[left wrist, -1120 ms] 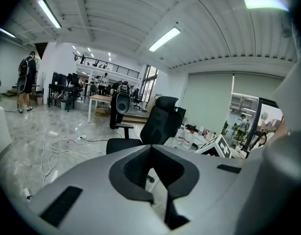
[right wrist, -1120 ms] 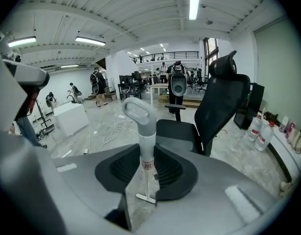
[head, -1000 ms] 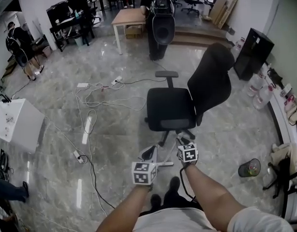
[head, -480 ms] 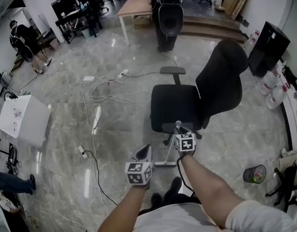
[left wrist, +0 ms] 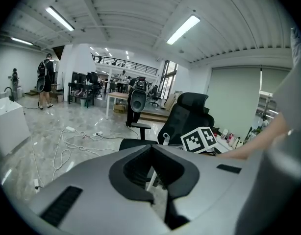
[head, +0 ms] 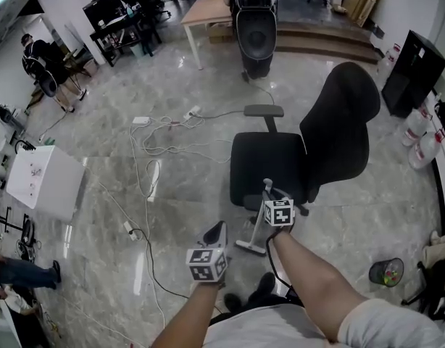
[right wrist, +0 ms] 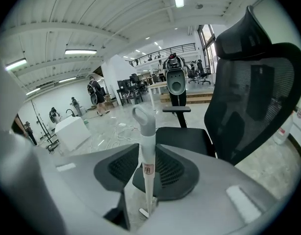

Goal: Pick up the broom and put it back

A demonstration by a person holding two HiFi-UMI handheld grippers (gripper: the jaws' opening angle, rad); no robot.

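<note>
The broom has a white stick with a grey loop handle (right wrist: 143, 117). It stands almost upright, and its foot (head: 243, 245) is down by the floor. My right gripper (head: 268, 193) has the stick between its pads just below the loop, and no gap shows on either side. Its jaws are opening. The left gripper view shows the handle (left wrist: 165, 138) just ahead of the right gripper's marker cube (left wrist: 204, 140). My left gripper (head: 216, 231) hangs open and empty a little left of the broom's foot, its jaws apart in its own view (left wrist: 151, 156).
A black office chair (head: 269, 162) stands right behind the broom. White cables (head: 161, 147) and a power strip (head: 128, 229) lie on the marble floor to the left. There is a white box (head: 45, 182) far left, a bin (head: 385, 272) at right, a big speaker (head: 254, 27) and a table (head: 208, 9) beyond.
Both grippers and the broom have moved forward towards the chair, which now sits closer. The handle top now stands in front of the seat's edge.
</note>
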